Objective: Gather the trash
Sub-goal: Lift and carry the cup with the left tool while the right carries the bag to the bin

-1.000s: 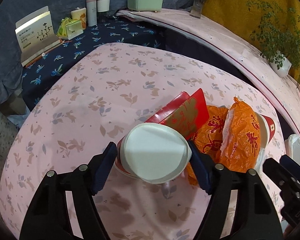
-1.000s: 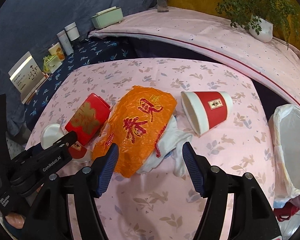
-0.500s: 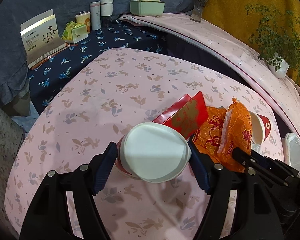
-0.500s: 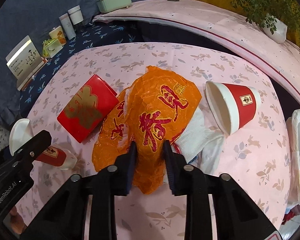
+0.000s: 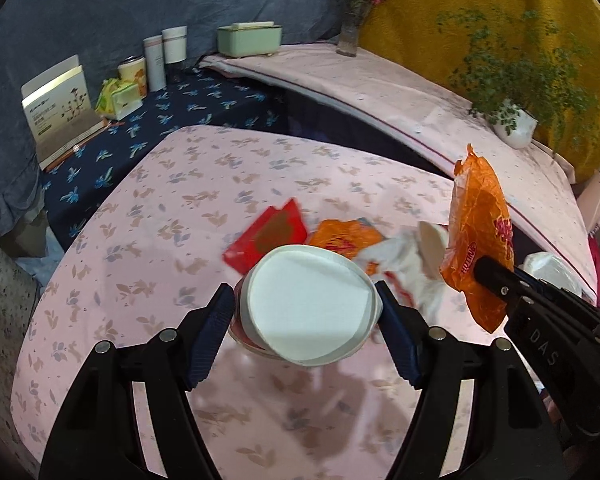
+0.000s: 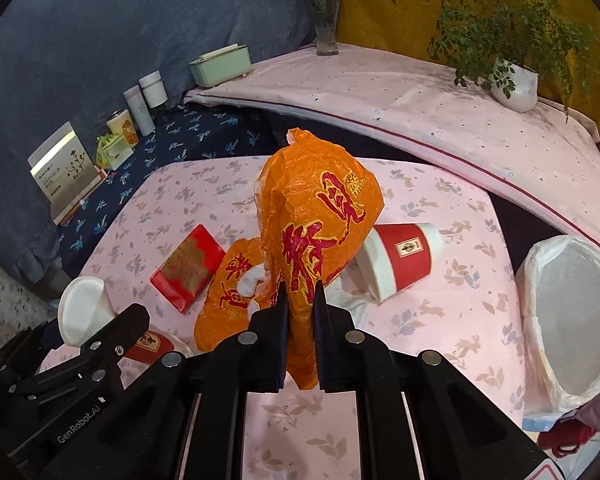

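Step in hand: the right tool (image 6: 300, 294) had its fingers nearly closed, pinching the lower part of the orange wrapper (image 6: 316, 216) and holding it up off the table (image 6: 440, 320); judged a carry to the bin.
Left tool: the left tool (image 5: 306, 312) stood partly open, its pads at either side of a white-rimmed paper cup (image 5: 308, 304); contact looked likely, but a firm grip could not be told.
Bin: the white-lined trash bin (image 6: 568, 316) stood just off the table's right edge.
Left on the table: a red packet (image 6: 188, 268) toward the left side, a second orange wrapper (image 6: 232, 300) and white tissue (image 5: 404, 260) near the middle, and a red paper cup (image 6: 400, 256) on its side toward the right.
Next move: it probably called for swinging the wrapper right, over the liner's mouth, then opening the fingers.
Room: the near-right part of the table lay bare, so that path looked open.
Edges: the hanging wrapper could brush the lying cup; the liner's rim looked soft.
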